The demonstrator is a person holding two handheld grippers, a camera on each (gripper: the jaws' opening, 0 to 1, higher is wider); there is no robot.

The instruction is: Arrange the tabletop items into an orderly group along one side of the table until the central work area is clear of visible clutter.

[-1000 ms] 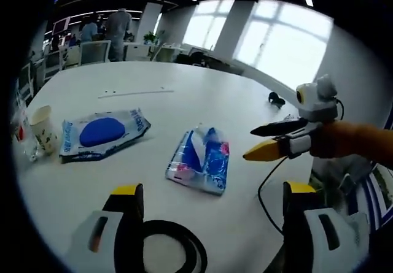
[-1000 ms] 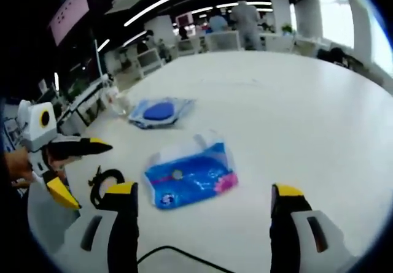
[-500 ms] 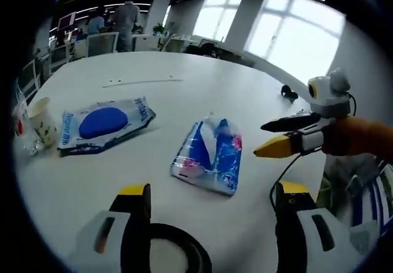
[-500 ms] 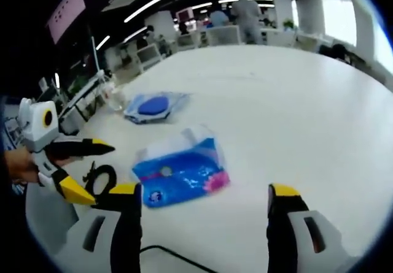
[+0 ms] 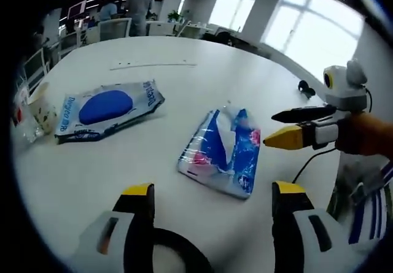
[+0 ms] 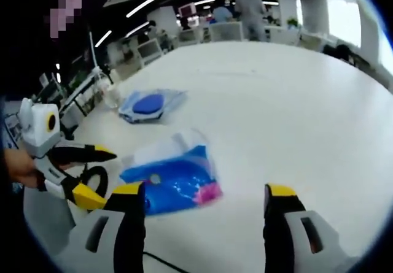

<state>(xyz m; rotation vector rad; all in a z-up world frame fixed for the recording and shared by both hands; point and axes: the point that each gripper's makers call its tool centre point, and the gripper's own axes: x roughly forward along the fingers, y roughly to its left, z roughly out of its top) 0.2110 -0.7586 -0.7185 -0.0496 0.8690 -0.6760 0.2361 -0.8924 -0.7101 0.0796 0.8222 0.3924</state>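
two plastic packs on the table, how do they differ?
The near pack has blue, white and pink print; the far pack is pale with a big dark-blue oval. The near pack lies between both grippers; the far pack sits toward the table edge by a paper cup. Both lie flat, ungripped.

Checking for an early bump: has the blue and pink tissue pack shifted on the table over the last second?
No. The tissue pack keeps its spacing and angle to the blue-oval packet on the table; the whole picture shifted because the camera moved.
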